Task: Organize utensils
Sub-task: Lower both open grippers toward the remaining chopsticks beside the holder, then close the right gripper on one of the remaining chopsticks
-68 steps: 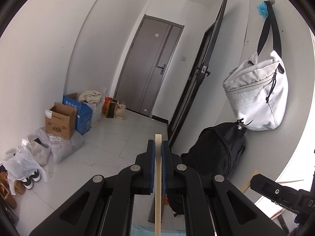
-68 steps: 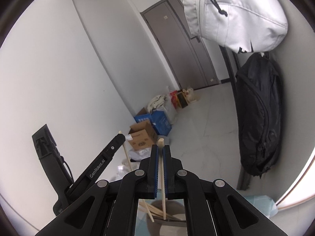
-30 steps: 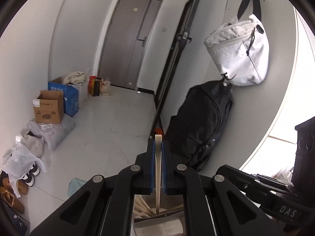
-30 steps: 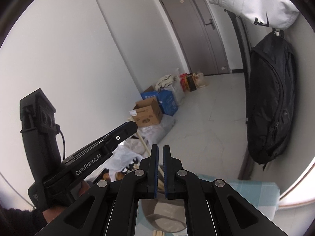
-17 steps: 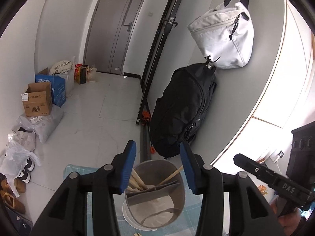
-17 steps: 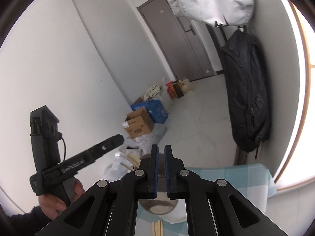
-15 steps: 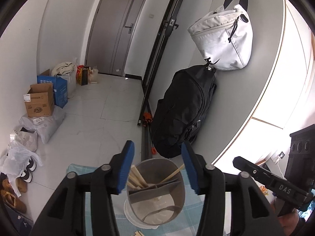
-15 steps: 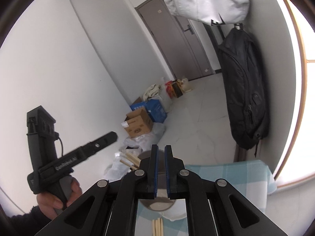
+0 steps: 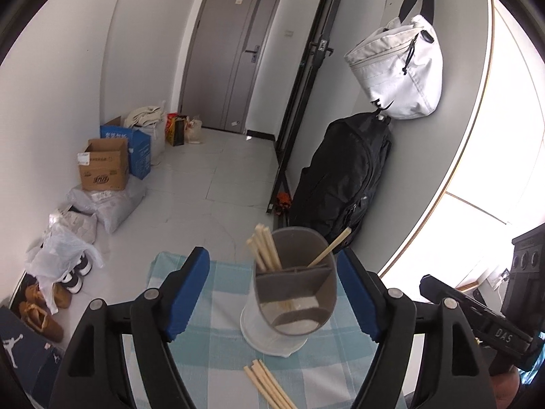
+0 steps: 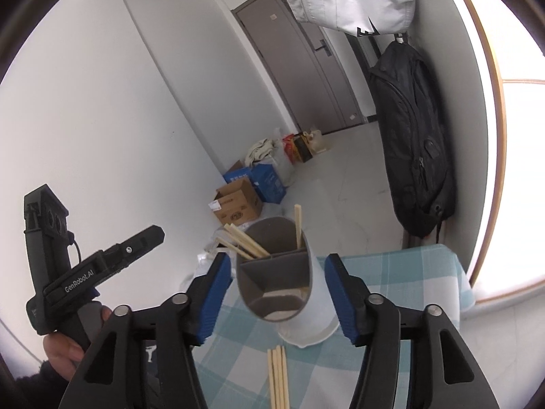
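A grey divided utensil holder [image 9: 294, 294] in a white base stands on the blue-checked cloth [image 9: 218, 341]. Several wooden chopsticks [image 9: 263, 250] lean in its back left compartment, and a single chopstick [image 9: 328, 249] leans right. More loose chopsticks [image 9: 269, 387] lie on the cloth in front. My left gripper [image 9: 272, 255] is opening, its blue pads wide of the holder and touching nothing. My right gripper [image 10: 277, 260] is also opening with nothing gripped; the holder [image 10: 272, 284] shows beyond its gap, and loose chopsticks [image 10: 277, 375] lie below. A hand holds the left gripper [image 10: 129, 248] at the left.
A black backpack [image 9: 340, 177] and a white bag [image 9: 398, 75] hang on the right wall. Cardboard boxes [image 9: 104, 165], plastic bags and shoes [image 9: 41, 306] line the floor at left. The cloth's far edge [image 10: 453, 259] lies just beyond the holder. The right gripper's finger [image 9: 477, 317] reaches in low right.
The left gripper let go of its chopstick into the holder, opened and pulled back. The right gripper, shut and empty before, has opened and drawn back, so the loose chopsticks now show.
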A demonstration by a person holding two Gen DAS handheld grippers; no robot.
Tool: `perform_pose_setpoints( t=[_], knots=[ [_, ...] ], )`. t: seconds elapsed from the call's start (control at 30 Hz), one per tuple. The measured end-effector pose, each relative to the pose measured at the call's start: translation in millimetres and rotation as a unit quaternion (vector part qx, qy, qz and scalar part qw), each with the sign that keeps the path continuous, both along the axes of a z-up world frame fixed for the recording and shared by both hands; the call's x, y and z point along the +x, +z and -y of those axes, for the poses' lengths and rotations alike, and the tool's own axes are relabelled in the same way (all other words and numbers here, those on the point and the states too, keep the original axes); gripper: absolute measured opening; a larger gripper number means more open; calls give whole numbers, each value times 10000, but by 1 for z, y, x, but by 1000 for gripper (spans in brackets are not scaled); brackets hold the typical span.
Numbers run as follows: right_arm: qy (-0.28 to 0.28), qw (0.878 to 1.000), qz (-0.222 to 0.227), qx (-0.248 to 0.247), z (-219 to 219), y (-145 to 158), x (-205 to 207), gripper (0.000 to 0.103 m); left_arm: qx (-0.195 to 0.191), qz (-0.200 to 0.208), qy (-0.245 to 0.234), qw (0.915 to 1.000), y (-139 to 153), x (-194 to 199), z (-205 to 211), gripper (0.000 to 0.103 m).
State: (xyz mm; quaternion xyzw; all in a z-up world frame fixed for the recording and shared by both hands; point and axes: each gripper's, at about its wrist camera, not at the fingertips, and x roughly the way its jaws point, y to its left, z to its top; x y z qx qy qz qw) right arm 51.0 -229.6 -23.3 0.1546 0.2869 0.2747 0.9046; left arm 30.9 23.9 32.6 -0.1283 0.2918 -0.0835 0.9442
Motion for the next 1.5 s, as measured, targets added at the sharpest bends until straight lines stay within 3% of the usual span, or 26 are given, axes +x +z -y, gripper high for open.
perform_pose_setpoints(
  t=[0.13, 0.4, 0.5, 0.67, 0.8, 0.93, 1.1, 1.2, 1.5],
  knots=[
    [19, 9999, -45, -118, -4, -10, -10, 74, 7, -234, 135, 9996, -15, -5, -2, 74],
    [206, 9981, -255, -515, -24, -35, -21, 84, 136, -294, 332, 9989, -37, -22, -4, 74],
    [255, 9949, -385, -897, -36, -48, -24, 85, 220, -268, 470, 9983, -48, -26, -5, 86],
    [463, 9866, -615, -1439, -53, -73, -25, 85, 147, -440, 562, 9973, -66, -25, -12, 86],
    [515, 9818, -852, -1617, -62, -91, -20, 85, 231, -574, 582, 9964, -77, -21, -17, 86],
    [590, 9788, -1096, -1626, -67, -108, -14, 84, 75, -729, 677, 9950, -83, -18, -28, 86],
    [833, 9689, -1402, -1864, -83, -130, -3, 67, -92, -1069, 814, 9909, -95, -15, -43, 86],
    [979, 9609, -1630, -2013, -94, -146, 3, 45, -180, -1269, 865, 9880, -100, -12, -51, 86],
    [1270, 9349, -1678, -2859, -128, -166, 13, 28, -362, -1426, 1182, 9820, -102, -11, -70, 86]
  ],
)
